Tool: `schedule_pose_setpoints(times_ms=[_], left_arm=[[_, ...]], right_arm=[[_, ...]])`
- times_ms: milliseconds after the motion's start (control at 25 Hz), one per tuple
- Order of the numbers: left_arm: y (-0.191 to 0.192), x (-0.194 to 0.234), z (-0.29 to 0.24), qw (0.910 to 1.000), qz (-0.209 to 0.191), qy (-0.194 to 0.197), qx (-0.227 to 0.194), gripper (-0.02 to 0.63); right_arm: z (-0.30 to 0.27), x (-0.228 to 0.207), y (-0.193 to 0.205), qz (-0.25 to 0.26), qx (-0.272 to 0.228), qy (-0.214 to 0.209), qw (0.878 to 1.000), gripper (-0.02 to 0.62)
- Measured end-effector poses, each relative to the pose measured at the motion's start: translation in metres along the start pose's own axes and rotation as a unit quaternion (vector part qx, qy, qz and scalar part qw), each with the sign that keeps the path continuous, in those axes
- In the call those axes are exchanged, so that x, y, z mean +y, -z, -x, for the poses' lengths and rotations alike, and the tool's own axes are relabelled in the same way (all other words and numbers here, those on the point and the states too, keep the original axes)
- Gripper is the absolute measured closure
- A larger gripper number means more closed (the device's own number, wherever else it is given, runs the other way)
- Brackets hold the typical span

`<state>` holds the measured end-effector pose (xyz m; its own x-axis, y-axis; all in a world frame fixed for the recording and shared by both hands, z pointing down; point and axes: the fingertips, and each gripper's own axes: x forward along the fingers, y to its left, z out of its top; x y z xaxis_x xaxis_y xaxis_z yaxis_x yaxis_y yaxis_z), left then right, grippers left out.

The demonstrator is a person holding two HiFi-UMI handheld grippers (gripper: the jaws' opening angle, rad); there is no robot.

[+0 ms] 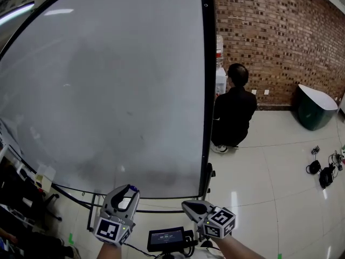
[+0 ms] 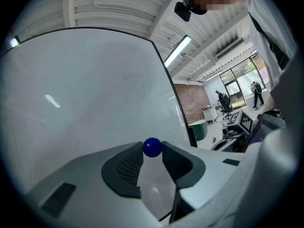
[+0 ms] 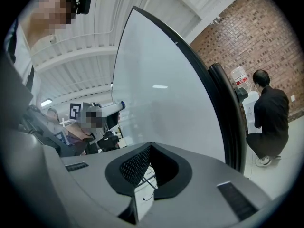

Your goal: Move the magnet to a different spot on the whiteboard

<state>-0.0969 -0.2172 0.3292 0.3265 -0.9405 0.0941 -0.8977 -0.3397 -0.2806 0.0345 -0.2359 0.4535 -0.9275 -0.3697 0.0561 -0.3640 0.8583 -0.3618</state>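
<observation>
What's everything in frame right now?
whiteboard: 1, white, black frame, left and middle
magnet: 1, blue ball, held in the left gripper
brick wall: 1, red-brown, right of whiteboard
person: 1, black clothes, crouched at whiteboard's right edge
container: 1, dark green, floor by brick wall
cables: several, black, floor at far right
screen device: 1, black, bottom centre
left gripper: 1, grey, bottom left, shut on magnet
right gripper: 1, grey, bottom middle, shut, empty
</observation>
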Motion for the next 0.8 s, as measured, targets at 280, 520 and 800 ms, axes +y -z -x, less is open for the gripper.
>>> schedule_pose_setpoints(times_ms=[280,520,800], left_arm=[[-0.024,-0.015,-0.012,0.9974,-0.07,-0.014,0.013,0.448],[-0.025,0.007,-0.034,0.9931,-0.112,-0.027,0.022,0.448],[-0.038,0.019,-0.047,0.9887,-0.135,-0.057,0.028,0.448]], right_arm=[[0.009,-0.009,0.003,-0.008,0.001,-0.015,1.0,0.563],[-0.015,-0.018,0.006,-0.014,0.006,-0.013,1.0,0.563],[-0.022,-0.017,0.007,-0.015,0.012,-0.024,1.0,0.563]])
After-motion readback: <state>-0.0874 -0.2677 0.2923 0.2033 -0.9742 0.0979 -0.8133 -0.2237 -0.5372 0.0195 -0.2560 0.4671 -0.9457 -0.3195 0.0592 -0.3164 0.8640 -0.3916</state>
